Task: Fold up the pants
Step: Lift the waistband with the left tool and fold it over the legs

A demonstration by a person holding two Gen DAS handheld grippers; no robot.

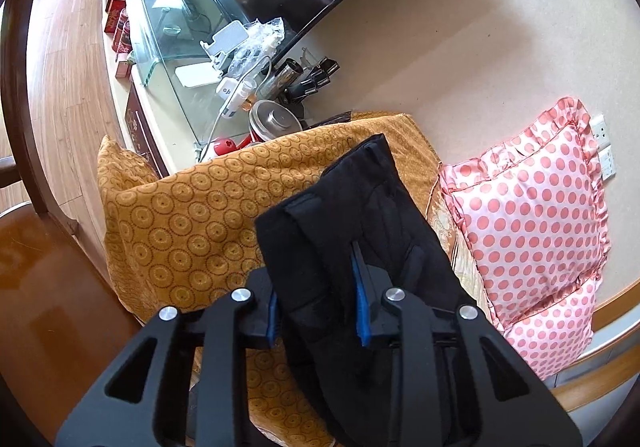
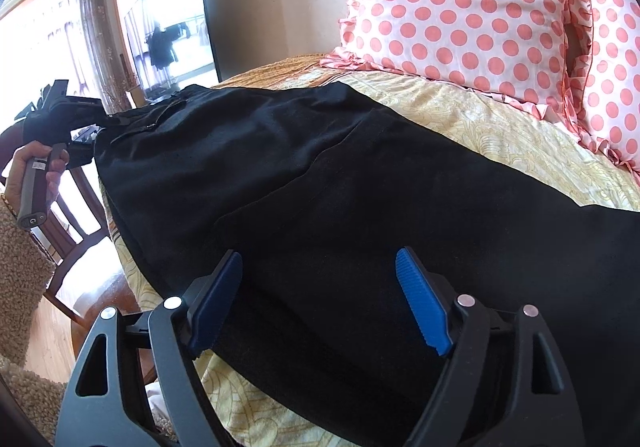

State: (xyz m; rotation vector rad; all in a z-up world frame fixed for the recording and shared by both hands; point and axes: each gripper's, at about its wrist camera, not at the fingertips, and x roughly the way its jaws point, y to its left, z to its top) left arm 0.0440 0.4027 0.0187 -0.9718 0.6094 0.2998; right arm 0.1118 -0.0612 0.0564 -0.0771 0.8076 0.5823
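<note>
early going: left gripper (image 1: 316,299) clamps the black pants (image 2: 320,187) at the waistband end, right gripper (image 2: 320,299) spread wide over the pants, fold still undone.

Daylight floods both fisheye views. The window (image 2: 36,27) is blown out white, and glare streaks the glass shelf (image 1: 168,7). The black pants (image 2: 320,175) lose nearly all detail. Edges curve strongly and darken at the corners.
</note>
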